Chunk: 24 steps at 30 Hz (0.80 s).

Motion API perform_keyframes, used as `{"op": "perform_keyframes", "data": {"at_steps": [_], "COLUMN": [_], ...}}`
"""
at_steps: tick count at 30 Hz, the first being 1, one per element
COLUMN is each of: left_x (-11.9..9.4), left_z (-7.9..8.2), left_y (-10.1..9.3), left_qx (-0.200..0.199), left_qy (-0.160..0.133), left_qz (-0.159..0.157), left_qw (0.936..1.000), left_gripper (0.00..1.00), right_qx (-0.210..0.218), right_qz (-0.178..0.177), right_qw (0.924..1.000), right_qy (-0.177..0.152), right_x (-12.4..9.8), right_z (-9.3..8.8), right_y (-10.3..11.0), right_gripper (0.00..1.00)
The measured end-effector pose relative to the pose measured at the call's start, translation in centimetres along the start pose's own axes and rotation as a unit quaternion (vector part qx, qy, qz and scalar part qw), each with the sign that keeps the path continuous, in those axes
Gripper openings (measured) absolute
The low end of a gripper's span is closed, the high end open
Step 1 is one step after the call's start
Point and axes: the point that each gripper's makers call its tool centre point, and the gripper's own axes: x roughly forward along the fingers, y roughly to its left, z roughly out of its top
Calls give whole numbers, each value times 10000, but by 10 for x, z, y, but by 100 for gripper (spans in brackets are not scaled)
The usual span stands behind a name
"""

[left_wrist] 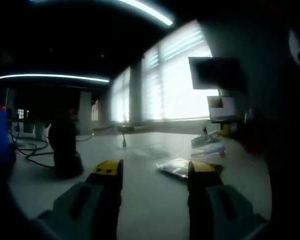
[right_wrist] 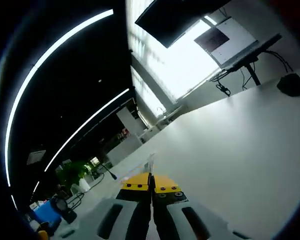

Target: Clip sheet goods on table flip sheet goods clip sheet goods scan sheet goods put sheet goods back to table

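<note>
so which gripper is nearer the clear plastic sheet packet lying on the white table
Left. The left gripper hangs open just short of the clear plastic sheet packet on the white table. The right gripper is shut, pointing over bare tabletop.

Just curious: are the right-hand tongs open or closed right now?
Closed. The right tongs have yellow tips pressed together, pinching a thin clear sheet above the table.

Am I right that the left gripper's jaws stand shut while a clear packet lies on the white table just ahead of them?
Not quite: the left gripper has its jaws open, as the left gripper view shows. The clear packet does lie on the white table just ahead.
</note>
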Motion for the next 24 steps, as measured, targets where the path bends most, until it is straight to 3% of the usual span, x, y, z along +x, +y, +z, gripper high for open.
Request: {"op": "perform_keyframes", "data": {"at_steps": [2, 4, 11, 16, 24], "left_x": [0, -1, -1, -1, -1], "left_z": [1, 1, 2, 2, 2], "left_y": [0, 0, -2, -2, -2], "left_qx": [-4, -7, 1, 5, 12], "left_qy": [-13, -24, -25, -30, -21], "left_qz": [3, 15, 2, 7, -5], "left_qw": [10000, 10000, 10000, 10000, 10000], "left_gripper": [45, 45, 45, 45, 45], "right_qx": [46, 466, 715, 1248, 957], "right_qz": [-6, -134, -256, -406, -514], "right_qw": [10000, 9988, 9971, 9910, 9937], "right_qy": [5, -26, 8, 255, 266], "right_x": [-1, -1, -5, -12, -12], "right_z": [-3, -3, -5, -22, -22], "right_y": [-2, -8, -19, -24, -28], "right_gripper": [0, 0, 0, 0, 0]}}
